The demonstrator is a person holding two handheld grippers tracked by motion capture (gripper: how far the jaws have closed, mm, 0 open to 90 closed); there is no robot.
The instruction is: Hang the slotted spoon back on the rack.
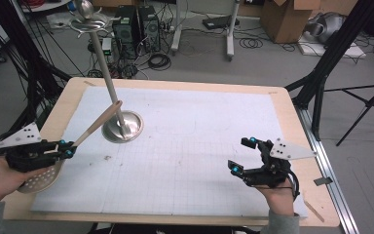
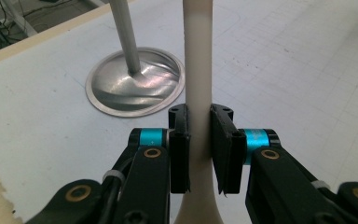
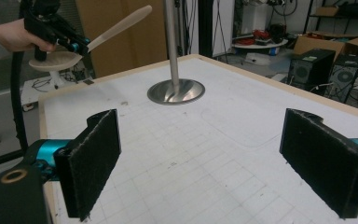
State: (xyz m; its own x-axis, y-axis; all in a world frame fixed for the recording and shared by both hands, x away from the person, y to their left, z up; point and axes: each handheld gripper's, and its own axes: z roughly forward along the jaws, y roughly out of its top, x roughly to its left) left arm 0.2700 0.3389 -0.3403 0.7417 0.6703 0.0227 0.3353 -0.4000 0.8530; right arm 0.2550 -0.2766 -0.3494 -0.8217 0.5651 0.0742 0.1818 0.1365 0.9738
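No writing I could read. My left tongs (image 2: 199, 140) clamped the skimmer (image 1: 44, 176) handle, perforated bowl near-left of them; right tongs (image 3: 214, 163) were wide open.

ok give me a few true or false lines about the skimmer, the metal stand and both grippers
1. The left gripper is shut on the handle of the slotted skimmer. True.
2. The skimmer hangs from a hook at the top of the metal stand. False: the left gripper holds it, lifted off the table, its handle tip near the pole.
3. The right gripper holds a spoon. False: its jaws stand open with nothing between them.
4. The stand's round base rests on the white gridded mat. True.
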